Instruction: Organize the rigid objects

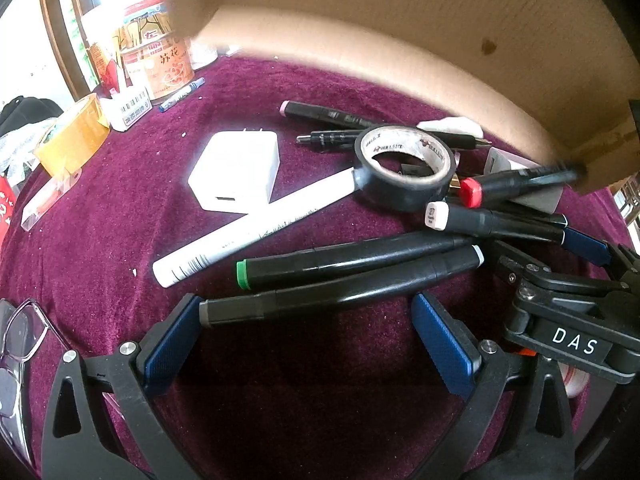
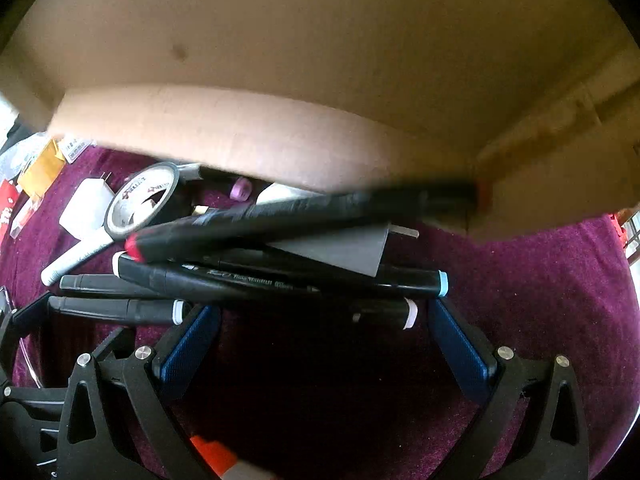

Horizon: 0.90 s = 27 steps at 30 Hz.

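Several black markers lie in a pile on the purple cloth, among them a green-capped one [image 1: 344, 258] and a red-capped one [image 1: 504, 188] that leans against the cardboard box [image 1: 420, 40]. A black tape roll [image 1: 404, 168], a white charger [image 1: 236, 172] and a white marker [image 1: 256, 228] lie beside them. My left gripper [image 1: 312, 340] is open and empty, just short of a grey-capped marker [image 1: 340, 294]. My right gripper [image 2: 324, 344] is open and empty, close in front of the marker pile [image 2: 280, 280]. The red-capped marker [image 2: 280, 216] appears blurred in the right wrist view.
The cardboard box [image 2: 320, 60] stands close behind the pile. A yellow tape roll [image 1: 72, 136], tins [image 1: 156, 60], a blue pen [image 1: 182, 94] and small boxes sit at the back left. Glasses [image 1: 20, 344] lie at the left edge. The right gripper's body [image 1: 572, 312] shows at the right.
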{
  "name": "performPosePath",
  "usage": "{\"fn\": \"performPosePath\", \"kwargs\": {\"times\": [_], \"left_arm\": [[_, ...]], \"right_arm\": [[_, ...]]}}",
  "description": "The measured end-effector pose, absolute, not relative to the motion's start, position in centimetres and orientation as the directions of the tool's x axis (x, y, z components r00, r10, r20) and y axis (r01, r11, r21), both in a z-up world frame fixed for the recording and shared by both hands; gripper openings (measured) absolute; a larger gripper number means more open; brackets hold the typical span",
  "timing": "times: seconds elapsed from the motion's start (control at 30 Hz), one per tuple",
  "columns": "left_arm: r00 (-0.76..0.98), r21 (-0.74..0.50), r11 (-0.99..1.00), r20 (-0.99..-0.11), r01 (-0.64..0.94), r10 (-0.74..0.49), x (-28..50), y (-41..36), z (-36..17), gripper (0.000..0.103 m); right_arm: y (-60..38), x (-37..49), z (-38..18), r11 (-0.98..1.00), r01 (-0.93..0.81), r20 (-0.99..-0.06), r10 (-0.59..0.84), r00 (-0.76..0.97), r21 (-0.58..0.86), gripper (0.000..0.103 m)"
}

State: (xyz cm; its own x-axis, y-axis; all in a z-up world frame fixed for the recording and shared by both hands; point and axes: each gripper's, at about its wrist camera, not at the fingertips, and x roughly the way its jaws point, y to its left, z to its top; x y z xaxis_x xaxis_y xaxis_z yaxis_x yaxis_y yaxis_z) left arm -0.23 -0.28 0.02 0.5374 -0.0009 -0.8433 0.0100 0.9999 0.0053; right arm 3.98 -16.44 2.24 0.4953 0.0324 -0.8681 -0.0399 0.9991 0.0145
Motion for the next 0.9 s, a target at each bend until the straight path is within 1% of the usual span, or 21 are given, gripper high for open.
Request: {"fn": "performPosePath", "kwargs": {"times": [0.9], "left_arm": [[0.537, 0.004, 1.0, -0.843, 0.01, -0.002, 0.05, 0.06, -0.16, 0.103]], "right_arm": [[-16.57, 3.71, 2.56, 0.999, -0.04, -0.869, 0.031, 0.494, 0.013, 0.102]]}}
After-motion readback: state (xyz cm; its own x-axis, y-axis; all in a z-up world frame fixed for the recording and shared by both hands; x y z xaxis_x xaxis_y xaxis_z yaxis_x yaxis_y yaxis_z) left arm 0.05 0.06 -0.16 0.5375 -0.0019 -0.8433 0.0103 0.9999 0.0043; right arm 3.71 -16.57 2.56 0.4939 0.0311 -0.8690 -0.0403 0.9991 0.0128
